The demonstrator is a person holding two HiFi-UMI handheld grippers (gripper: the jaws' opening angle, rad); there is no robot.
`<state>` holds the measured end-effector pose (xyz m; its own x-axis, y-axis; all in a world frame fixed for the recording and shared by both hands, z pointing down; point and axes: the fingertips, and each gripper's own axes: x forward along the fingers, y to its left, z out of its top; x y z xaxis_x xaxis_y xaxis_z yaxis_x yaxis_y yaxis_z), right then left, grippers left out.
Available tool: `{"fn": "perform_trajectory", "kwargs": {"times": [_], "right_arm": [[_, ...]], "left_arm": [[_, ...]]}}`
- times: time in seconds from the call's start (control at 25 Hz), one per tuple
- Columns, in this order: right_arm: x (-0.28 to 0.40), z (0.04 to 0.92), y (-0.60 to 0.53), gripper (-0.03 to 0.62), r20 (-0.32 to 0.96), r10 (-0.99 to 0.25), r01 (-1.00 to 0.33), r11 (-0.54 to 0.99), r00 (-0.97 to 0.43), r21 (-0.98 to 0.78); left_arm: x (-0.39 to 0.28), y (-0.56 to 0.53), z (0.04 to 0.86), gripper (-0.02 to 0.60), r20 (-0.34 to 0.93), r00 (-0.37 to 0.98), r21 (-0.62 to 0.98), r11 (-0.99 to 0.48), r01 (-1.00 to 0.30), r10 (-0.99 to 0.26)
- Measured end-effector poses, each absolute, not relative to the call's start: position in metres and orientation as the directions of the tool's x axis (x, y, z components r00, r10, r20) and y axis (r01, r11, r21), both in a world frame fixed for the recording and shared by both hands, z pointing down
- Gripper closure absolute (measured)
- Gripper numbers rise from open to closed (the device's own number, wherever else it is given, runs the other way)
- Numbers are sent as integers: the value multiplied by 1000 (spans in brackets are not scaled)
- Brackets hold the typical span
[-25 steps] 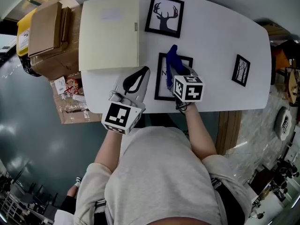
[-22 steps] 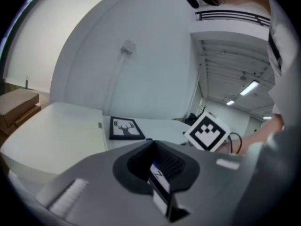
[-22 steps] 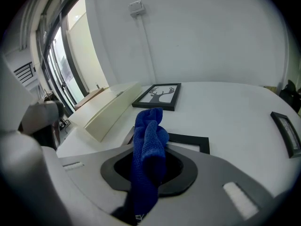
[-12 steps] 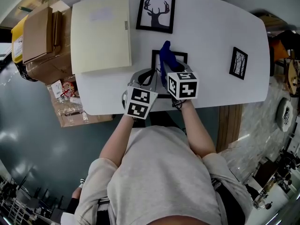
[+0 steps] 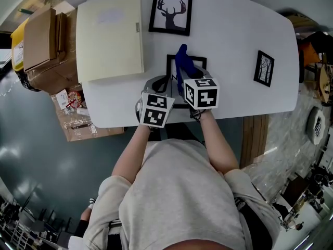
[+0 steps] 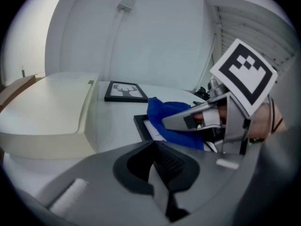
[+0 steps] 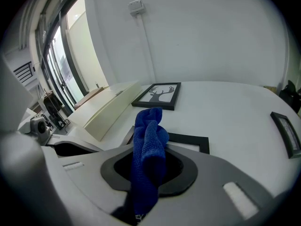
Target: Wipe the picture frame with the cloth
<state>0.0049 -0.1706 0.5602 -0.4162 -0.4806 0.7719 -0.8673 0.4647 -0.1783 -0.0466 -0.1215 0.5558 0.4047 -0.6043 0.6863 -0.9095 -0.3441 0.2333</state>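
Head view with both gripper views: the black rectangular picture frame with white mat (image 5: 170, 66) lies flat near the near edge of the white oval table (image 5: 234, 30), its long axis running away from the person. The right gripper (image 5: 186, 77) is closed on the blue knitted cloth (image 5: 181, 60), which stands up in a bunched fold above the jaws and hangs over the frame's middle; whether the cloth touches the glass cannot be told. In the right gripper view, the frame's far corner (image 7: 190, 139) lies straight ahead of and below the pinched cloth (image 7: 149, 140), so a wiping stroke would probably run forward along that long axis. The left gripper (image 5: 160, 83) has its jaws together with nothing between them, just beside the frame's left rail (image 6: 141, 124). It is the nearer one for steadying the frame, and contact is not clear. Compared with one second ago, the left gripper has moved in from the table edge to flank the right gripper, and the cloth remains over the frame. A deer-silhouette frame (image 5: 170, 12), a cream flat box (image 5: 109, 35) and a small black frame (image 5: 264, 68) lie well apart.
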Motion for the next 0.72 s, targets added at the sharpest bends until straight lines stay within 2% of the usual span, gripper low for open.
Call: {"fn": "perform_trajectory", "kwargs": {"times": [0.72], "right_arm": [[62, 561, -177, 514, 810, -489, -910, 394, -325, -127]], "left_arm": [[-57, -119, 563, 581, 712, 384, 260, -288, -922, -588]]}}
